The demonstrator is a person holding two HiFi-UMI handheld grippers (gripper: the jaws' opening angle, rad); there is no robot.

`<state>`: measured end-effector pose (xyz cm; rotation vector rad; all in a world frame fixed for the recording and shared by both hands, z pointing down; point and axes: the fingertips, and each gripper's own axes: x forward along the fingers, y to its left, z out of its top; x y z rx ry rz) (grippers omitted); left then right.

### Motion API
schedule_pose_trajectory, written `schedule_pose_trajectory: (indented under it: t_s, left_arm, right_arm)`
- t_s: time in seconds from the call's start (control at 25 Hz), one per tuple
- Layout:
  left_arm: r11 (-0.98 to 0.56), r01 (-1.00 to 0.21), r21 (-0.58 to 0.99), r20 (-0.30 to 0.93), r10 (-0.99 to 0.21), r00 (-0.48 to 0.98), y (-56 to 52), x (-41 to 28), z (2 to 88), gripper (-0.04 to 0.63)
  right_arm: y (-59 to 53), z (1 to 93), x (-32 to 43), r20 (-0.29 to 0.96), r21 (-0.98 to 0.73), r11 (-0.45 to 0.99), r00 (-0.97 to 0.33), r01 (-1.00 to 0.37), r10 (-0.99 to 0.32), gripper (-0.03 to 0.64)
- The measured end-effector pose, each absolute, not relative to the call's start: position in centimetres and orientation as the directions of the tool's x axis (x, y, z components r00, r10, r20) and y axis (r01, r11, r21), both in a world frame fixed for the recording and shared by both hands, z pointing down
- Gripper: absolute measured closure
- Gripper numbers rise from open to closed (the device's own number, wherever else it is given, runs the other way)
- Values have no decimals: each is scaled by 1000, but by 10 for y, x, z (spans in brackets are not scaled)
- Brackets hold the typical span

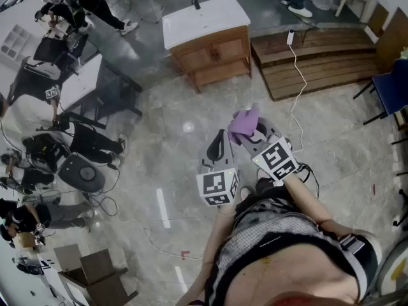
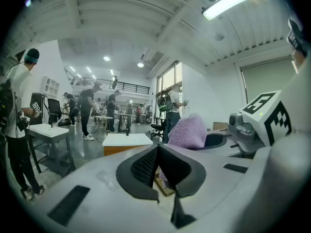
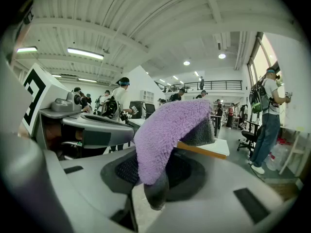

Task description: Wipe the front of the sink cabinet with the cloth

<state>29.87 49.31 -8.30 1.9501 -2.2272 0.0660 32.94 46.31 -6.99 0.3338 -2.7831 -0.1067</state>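
Note:
The sink cabinet (image 1: 210, 50), wood with a white top (image 1: 203, 19) and a black tap, stands some way ahead on the grey floor; it also shows small in the left gripper view (image 2: 125, 143). A purple cloth (image 1: 245, 123) is clamped in my right gripper (image 1: 250, 130) and drapes over its jaws (image 3: 167, 132). My left gripper (image 1: 217, 145) hangs beside it, jaws closed together with nothing in them (image 2: 158, 166). The cloth (image 2: 188, 131) appears to its right.
A wooden pallet platform (image 1: 319, 59) lies right of the cabinet, with a white cable (image 1: 296, 101) trailing over the floor. Black-framed tables (image 1: 83, 85), seated people and gear crowd the left. A blue chair (image 1: 390, 89) stands at the right edge.

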Motion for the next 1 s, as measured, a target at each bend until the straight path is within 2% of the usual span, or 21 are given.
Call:
schedule_pose_trajectory:
  t_s: [0.28,1.0]
  left_arm:
    - [140,-987,84,159,-979,-125,483,304,-82,595]
    - [247,-964,99,166,-959,-229,455,291,-81,595]
  right_arm:
    - [455,-72,333,304,59,977,-928,-207,-215,453]
    - [421,-75,321,275,55,993,-955,-103,-114,453]
